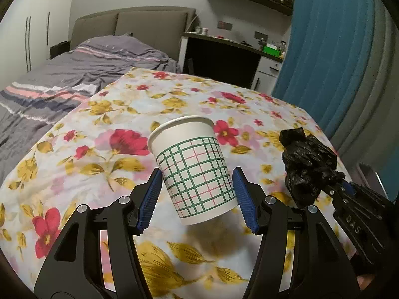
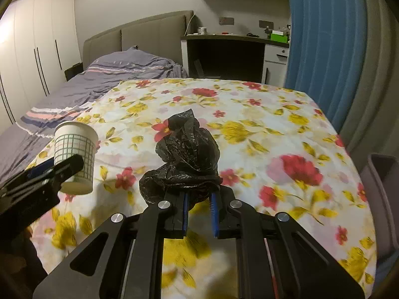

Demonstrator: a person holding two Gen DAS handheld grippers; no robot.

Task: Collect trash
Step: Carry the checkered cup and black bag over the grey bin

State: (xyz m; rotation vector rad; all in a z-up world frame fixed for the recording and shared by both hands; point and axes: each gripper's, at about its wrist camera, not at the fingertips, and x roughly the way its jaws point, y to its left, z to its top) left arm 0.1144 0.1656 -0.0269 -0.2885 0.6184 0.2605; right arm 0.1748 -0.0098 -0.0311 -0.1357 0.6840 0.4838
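Note:
A white paper cup with a green and pink grid pattern sits tilted between the blue pads of my left gripper, held above the floral table. It also shows at the left of the right wrist view. My right gripper is shut on a crumpled black plastic bag and holds it above the table. The bag also shows at the right of the left wrist view.
The round table carries a floral cloth. A grey bin stands at the table's right edge. A bed lies behind on the left, a desk behind, a blue curtain on the right.

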